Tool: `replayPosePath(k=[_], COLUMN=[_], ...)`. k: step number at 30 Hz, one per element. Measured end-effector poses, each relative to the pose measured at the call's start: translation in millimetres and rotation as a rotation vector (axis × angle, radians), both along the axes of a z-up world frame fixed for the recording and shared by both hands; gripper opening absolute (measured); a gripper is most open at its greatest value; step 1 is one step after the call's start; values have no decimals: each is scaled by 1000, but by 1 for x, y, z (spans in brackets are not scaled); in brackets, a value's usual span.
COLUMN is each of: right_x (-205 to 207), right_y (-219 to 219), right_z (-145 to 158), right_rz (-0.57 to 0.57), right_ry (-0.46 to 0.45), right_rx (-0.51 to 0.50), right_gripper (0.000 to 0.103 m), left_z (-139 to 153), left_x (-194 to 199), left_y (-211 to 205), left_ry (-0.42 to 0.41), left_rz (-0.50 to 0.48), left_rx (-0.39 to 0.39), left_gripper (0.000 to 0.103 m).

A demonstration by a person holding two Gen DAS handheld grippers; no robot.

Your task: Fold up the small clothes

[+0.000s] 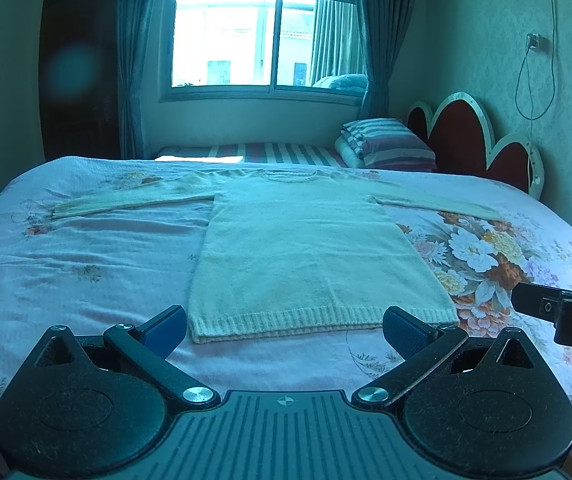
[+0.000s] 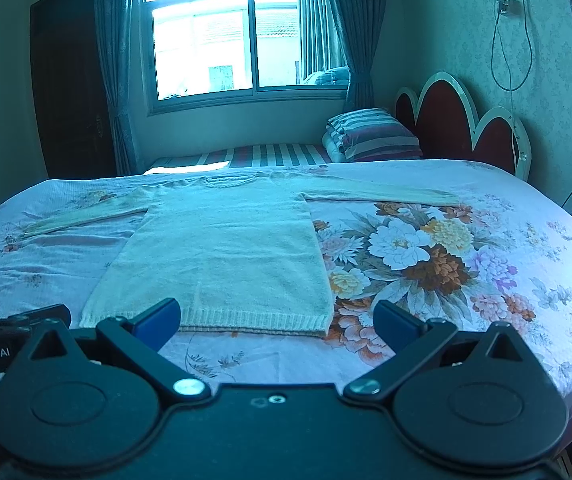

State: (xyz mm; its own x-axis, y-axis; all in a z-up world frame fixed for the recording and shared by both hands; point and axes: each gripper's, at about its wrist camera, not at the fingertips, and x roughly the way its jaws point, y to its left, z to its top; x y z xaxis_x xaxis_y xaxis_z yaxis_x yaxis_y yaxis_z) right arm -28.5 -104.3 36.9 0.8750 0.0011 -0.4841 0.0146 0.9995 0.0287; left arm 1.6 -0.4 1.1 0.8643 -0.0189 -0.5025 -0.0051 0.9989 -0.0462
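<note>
Pale cream knitted long-sleeved sweater [image 1: 309, 256] lying flat, front up, on pink floral-print bedspread [image 1: 86, 248]. Ribbed hem toward the cameras, round neckline at the far end, both sleeves stretched out sideways. No folds yet.

Left gripper [image 1: 284, 326], black frame with blue-padded fingers [image 1: 168, 330], jaws spread wide, holding nothing. Hovering just short of the hem; fingers bracket the hem's width in the left wrist view. No visible contact with the knit.

Right gripper [image 2: 276, 320], same build, jaws also spread wide, empty. Aimed at the sweater's right hem corner [image 2: 327, 326]; left pad [image 2: 156, 320] overlaps the hem in the picture, contact unclear. Right pad over the big printed flower cluster [image 2: 417, 248] beside the garment.

Both tools side by side at the near bed edge: right one visible at the right border of the left view, left one at the left border of the right view.

Beyond: striped pillow [image 1: 389, 144] on folded bedding, red scalloped headboard [image 1: 465, 136], bright window [image 1: 262, 28] with grey curtains.
</note>
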Motion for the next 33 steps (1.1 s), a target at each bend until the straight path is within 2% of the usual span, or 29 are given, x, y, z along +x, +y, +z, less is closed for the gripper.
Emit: replayPosePath(k=[33], right_x=[0], right_y=[-2], right_z=[2], right_rz=[-2], right_ry=[-3], right_rx=[1], right_gripper=[103], left_z=[-1], left_x=[2], left_y=[-6], left_ry=[-4], left_rz=[-5], left_rx=[3], left_gripper=[103])
